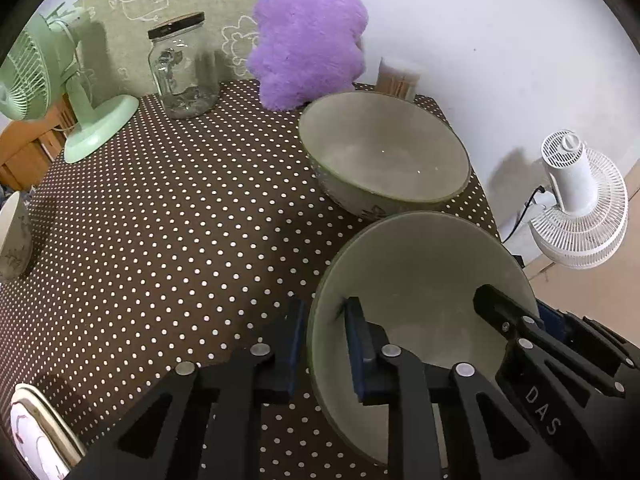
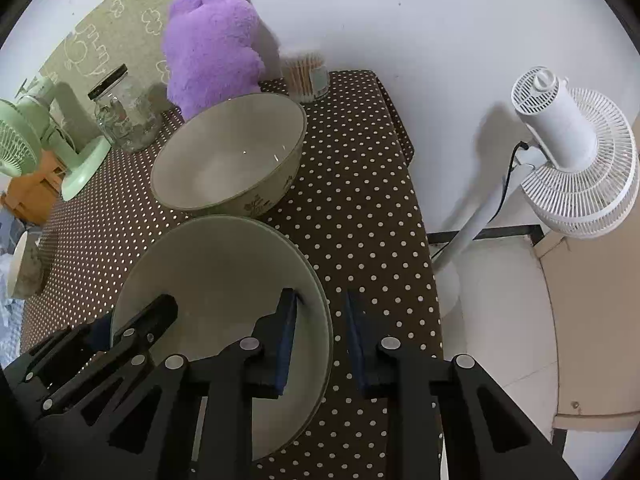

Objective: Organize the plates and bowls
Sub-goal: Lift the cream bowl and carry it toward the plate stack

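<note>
Dotted brown worktop [image 1: 160,220]. I see both hand-held grippers, left [image 1: 326,344] and right [image 2: 320,340], clamped on opposite rims of near bowl [image 1: 420,280]; second bowl [image 1: 384,148] just beyond, toward far edge.

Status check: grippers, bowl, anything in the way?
Left gripper shut on near bowl, left rim. Right gripper shut on its right rim. Near bowl on the table, unlifted. Far bowl close behind; small bowl and plates off left.
</note>
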A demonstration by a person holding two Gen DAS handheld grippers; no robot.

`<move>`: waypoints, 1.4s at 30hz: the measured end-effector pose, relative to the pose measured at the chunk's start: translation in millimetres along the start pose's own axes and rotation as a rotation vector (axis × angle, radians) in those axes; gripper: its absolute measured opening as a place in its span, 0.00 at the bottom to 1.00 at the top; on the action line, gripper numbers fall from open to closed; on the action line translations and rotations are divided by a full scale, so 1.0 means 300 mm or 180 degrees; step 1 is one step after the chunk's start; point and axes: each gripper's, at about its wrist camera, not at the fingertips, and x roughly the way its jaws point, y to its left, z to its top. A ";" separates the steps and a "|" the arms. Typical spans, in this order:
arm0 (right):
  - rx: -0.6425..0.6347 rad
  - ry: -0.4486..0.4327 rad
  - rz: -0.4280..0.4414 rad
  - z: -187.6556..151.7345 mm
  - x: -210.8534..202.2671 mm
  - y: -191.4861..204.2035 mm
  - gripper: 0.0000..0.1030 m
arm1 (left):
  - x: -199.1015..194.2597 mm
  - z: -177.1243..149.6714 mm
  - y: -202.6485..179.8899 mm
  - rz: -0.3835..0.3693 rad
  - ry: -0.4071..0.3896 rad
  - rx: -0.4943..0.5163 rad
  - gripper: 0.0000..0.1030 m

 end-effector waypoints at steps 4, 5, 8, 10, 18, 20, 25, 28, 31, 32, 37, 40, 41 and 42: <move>-0.0058 0.0043 0.0008 -0.001 -0.006 0.008 0.17 | -0.010 -0.009 -0.005 -0.0010 -0.0032 0.0058 0.13; -0.0058 0.0043 0.0008 -0.001 -0.006 0.008 0.17 | -0.014 -0.011 -0.007 -0.0011 -0.0042 0.0076 0.13; -0.0046 0.0062 0.0005 -0.008 -0.019 0.009 0.17 | -0.028 -0.025 -0.009 -0.0013 -0.0050 0.0092 0.13; -0.0070 0.0047 -0.0006 -0.016 -0.034 0.015 0.17 | -0.040 -0.035 -0.007 -0.0020 -0.0051 0.0096 0.13; -0.0070 0.0036 -0.0008 -0.075 -0.114 0.062 0.17 | -0.118 -0.089 0.022 -0.0016 -0.0079 0.0109 0.13; -0.0067 0.0038 -0.0010 -0.098 -0.138 0.081 0.17 | -0.146 -0.110 0.036 -0.0024 -0.0082 0.0117 0.13; -0.0064 0.0071 -0.0023 -0.159 -0.186 0.126 0.17 | -0.207 -0.159 0.075 -0.0049 -0.0113 0.0112 0.13; -0.0050 0.0107 -0.0035 -0.211 -0.219 0.156 0.17 | -0.237 -0.194 0.099 -0.0067 -0.0115 0.0132 0.13; -0.0024 0.0146 -0.0034 -0.279 -0.260 0.199 0.17 | -0.267 -0.235 0.125 -0.0068 -0.0107 0.0192 0.13; -0.0022 0.0155 -0.0035 -0.294 -0.269 0.209 0.17 | -0.278 -0.256 0.138 -0.0076 -0.0094 0.0210 0.13; -0.0014 0.0203 -0.0048 -0.365 -0.297 0.260 0.17 | -0.314 -0.342 0.188 -0.0095 -0.0011 0.0211 0.13; 0.0010 0.0246 -0.0069 -0.430 -0.320 0.299 0.17 | -0.331 -0.386 0.212 -0.0107 0.0030 0.0210 0.13; 0.0018 0.0251 -0.0075 -0.444 -0.325 0.306 0.17 | -0.337 -0.400 0.217 -0.0111 0.0037 0.0216 0.13; 0.0034 0.0260 -0.0086 -0.462 -0.332 0.314 0.17 | -0.342 -0.411 0.220 -0.0117 0.0044 0.0228 0.13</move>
